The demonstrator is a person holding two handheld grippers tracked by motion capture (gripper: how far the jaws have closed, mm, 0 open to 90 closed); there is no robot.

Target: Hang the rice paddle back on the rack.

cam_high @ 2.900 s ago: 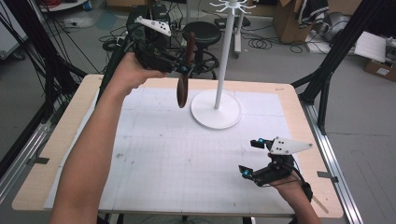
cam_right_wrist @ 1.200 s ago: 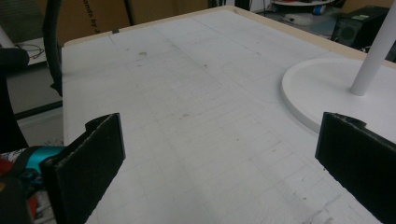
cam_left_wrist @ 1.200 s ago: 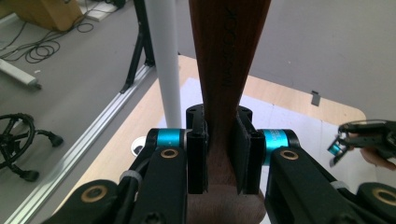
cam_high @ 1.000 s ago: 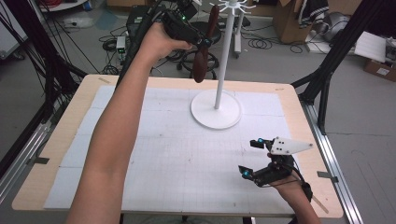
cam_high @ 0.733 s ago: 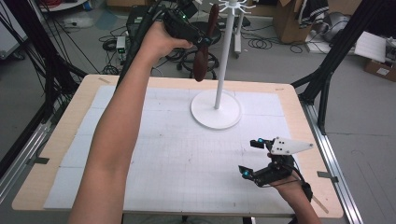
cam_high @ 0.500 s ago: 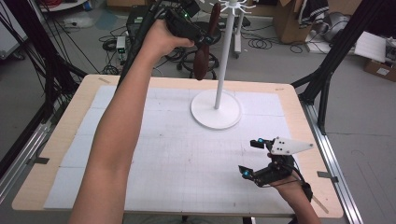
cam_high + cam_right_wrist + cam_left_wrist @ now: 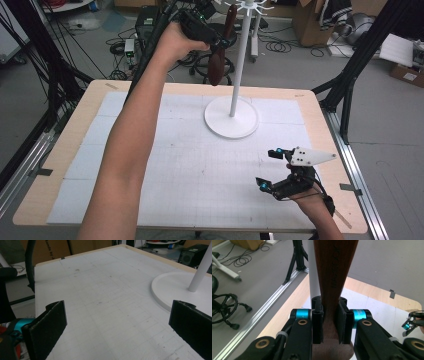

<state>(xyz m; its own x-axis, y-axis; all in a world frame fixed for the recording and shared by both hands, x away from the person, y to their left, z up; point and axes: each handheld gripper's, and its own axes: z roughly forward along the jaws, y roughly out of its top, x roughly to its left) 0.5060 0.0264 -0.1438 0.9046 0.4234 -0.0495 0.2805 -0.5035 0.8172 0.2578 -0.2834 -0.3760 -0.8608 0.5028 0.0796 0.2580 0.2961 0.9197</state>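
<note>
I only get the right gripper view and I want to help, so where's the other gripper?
Observer: The left gripper is up high, beside the white pole.
Operator: Is it holding anything?
Observer: Yes. Its jaws are shut on a wooden spoon, which hangs bowl down.
Operator: What's on top of the pole?
Observer: A white ring of pegs, close to the spoon's upper end.
</note>
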